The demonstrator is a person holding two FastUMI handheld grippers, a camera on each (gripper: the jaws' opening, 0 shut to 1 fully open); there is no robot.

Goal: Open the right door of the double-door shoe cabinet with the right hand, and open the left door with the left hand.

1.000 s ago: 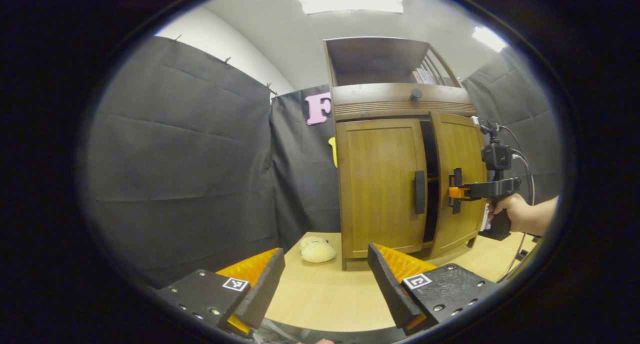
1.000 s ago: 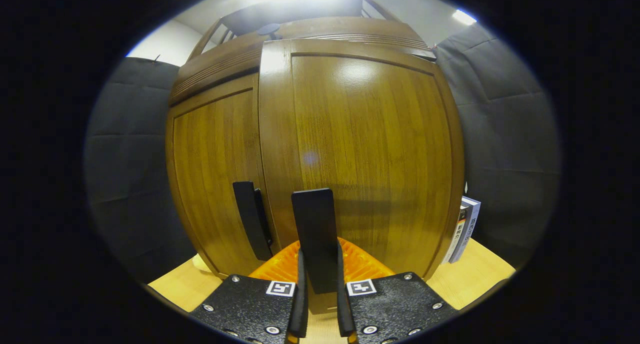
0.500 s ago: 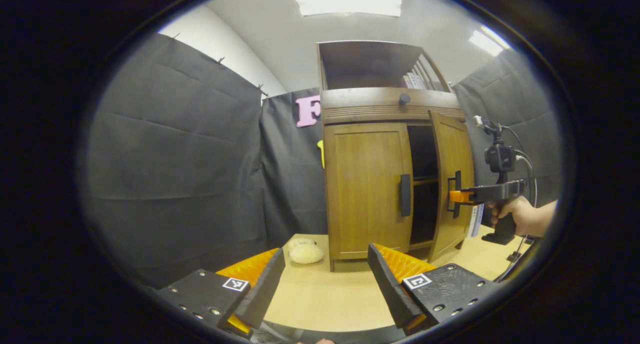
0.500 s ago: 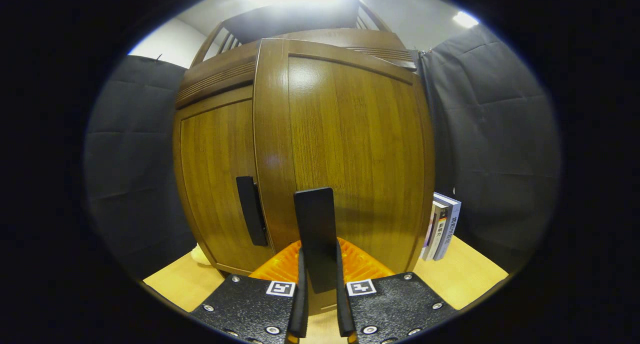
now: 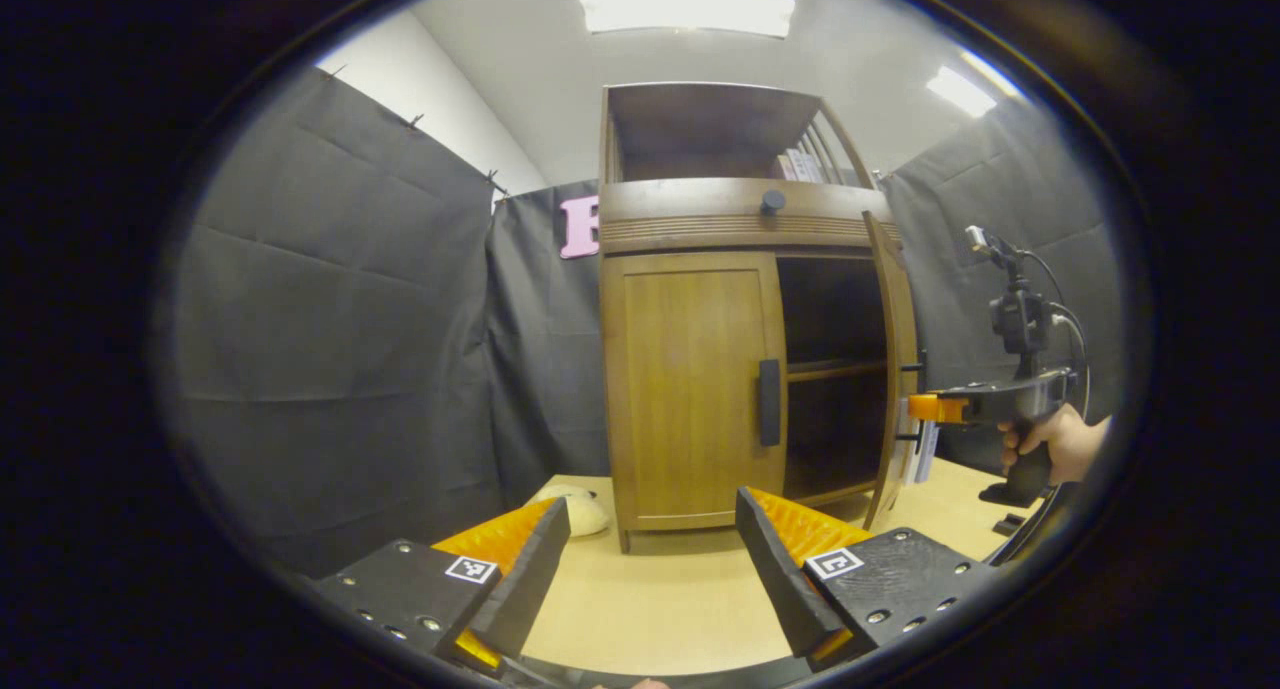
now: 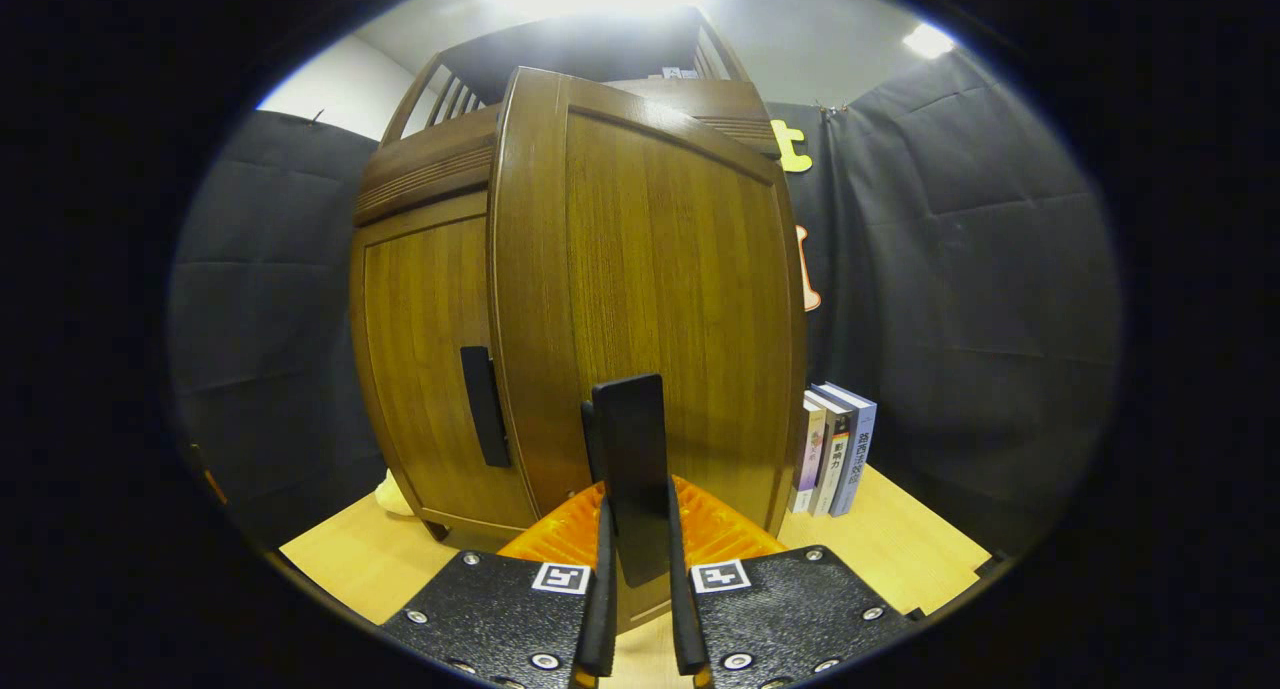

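While the right door (image 6: 640,269) of the shoe cabinet (image 5: 700,219) is swung well out on its hinges, its black handle (image 6: 630,469) sits pinched between both fingers of the right tool (image 6: 637,609), so that one's clamped tight on the handle. In the right gripper view the door panel stands right in front of that tool, with the handle upright straight ahead between its fingers. From the left gripper view you can see the same tool (image 5: 925,409) off to the right, a hand (image 5: 1065,444) wrapped around its grip, its tip at the edge-on door (image 5: 895,359).

Left door (image 5: 690,389) is flat shut, its handle (image 5: 769,402) untouched. The left tool (image 5: 650,569) hangs back from the cabinet with its fingers spread wide, holding nothing; the shut door is straight ahead of it and well apart.

With the right door out, the dark inside of the cabinet (image 5: 835,369) is on show, with a shelf (image 5: 835,371) across it.

Other stuff: a few books (image 6: 835,449) stand upright on the desk (image 5: 650,599) just right of the open door, beyond the right tool. A pale soft-looking lump (image 5: 575,509) lies on the desk by the cabinet's left foot, ahead of the left tool; can't tell what it is.
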